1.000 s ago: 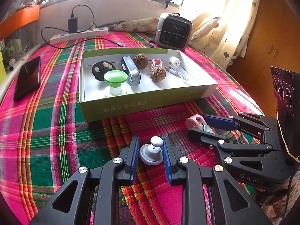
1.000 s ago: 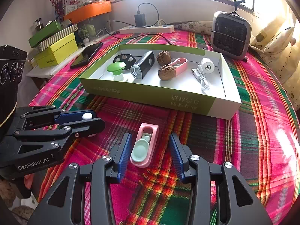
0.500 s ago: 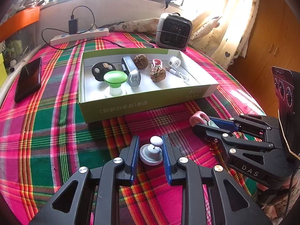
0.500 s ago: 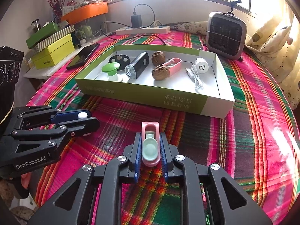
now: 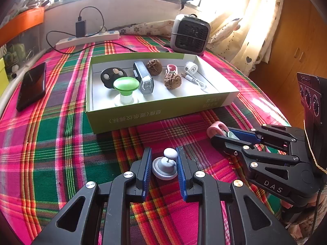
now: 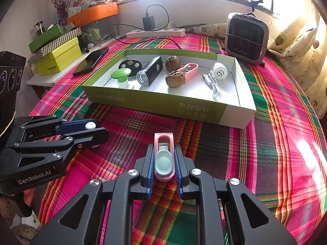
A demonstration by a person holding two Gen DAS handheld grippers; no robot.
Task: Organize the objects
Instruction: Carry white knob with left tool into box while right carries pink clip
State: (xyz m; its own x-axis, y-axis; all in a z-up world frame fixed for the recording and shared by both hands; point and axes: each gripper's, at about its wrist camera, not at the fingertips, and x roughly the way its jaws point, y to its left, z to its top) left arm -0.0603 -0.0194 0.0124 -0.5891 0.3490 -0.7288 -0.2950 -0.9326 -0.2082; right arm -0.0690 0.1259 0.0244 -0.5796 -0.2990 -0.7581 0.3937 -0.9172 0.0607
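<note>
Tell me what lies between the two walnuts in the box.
Nothing sits squarely between the walnuts; a pink clip lies just beside that gap, seen in the right wrist view.

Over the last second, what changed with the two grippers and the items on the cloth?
The right gripper closed from open onto the pink clip, which shifted slightly as the fingers met it. The left gripper stayed shut on the grey knob. The green box and its contents stayed put.

Home room, likely bedroom: pink-green plaid cloth [image 6: 276,134], heart-print cream curtain [image 5: 251,28] at sunlit window, small grey grille-fronted heater [image 6: 246,37], white power strip [image 6: 155,33], stacked green shoeboxes [image 6: 57,55].
</note>
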